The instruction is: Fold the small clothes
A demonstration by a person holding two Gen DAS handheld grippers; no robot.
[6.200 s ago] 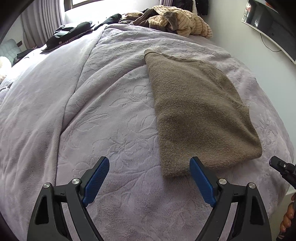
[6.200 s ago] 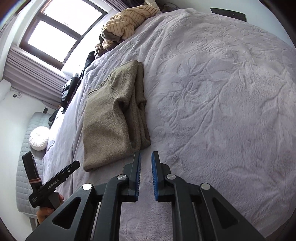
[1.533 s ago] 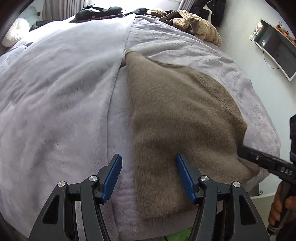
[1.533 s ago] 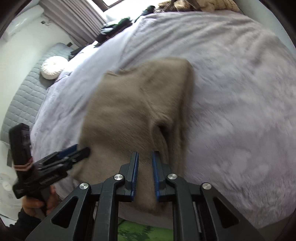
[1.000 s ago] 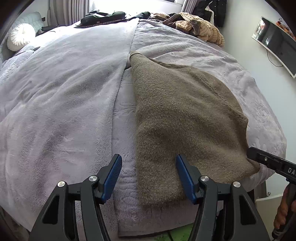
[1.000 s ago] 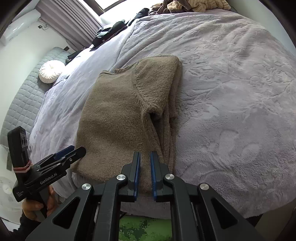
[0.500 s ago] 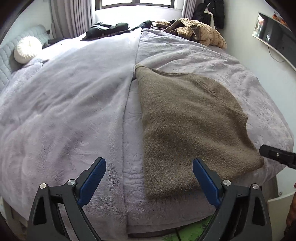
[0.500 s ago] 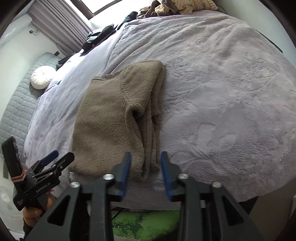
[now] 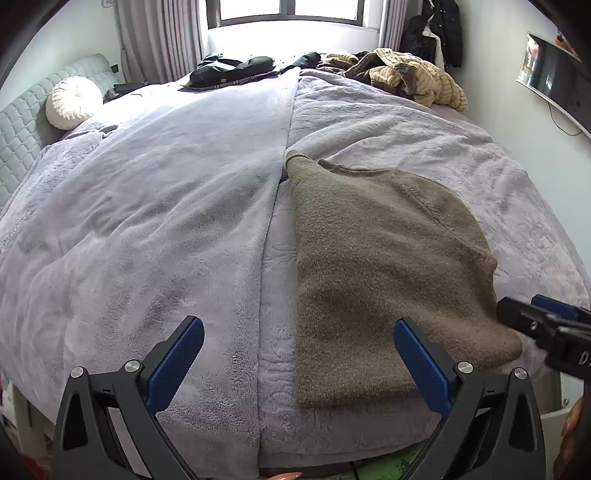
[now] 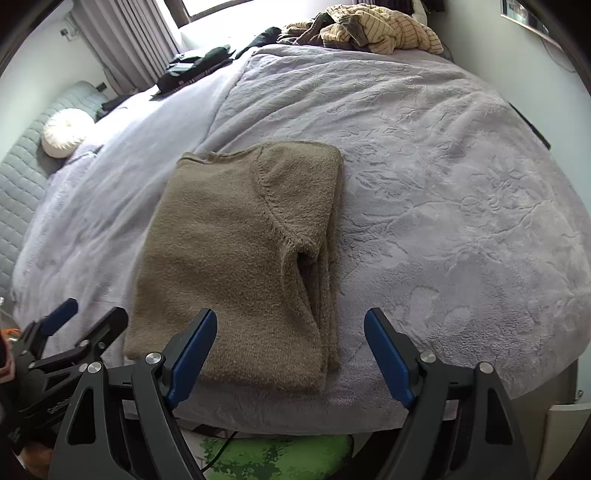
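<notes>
Sweater (image 10: 236,258) folded lengthwise, flat on bed (image 10: 461,184). Left gripper (image 9: 297,363), right gripper (image 10: 290,354) spread wide, empty, off near hem. Next, likely: pinch hem corners, fold toward collar.

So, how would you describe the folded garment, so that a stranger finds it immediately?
Look at the lilac blanket covering the bed. Near its front edge lies a brown knitted sweater, folded flat. Unlike the striped clothes pile and dark clothes at the far side, it is neat and alone.
</notes>
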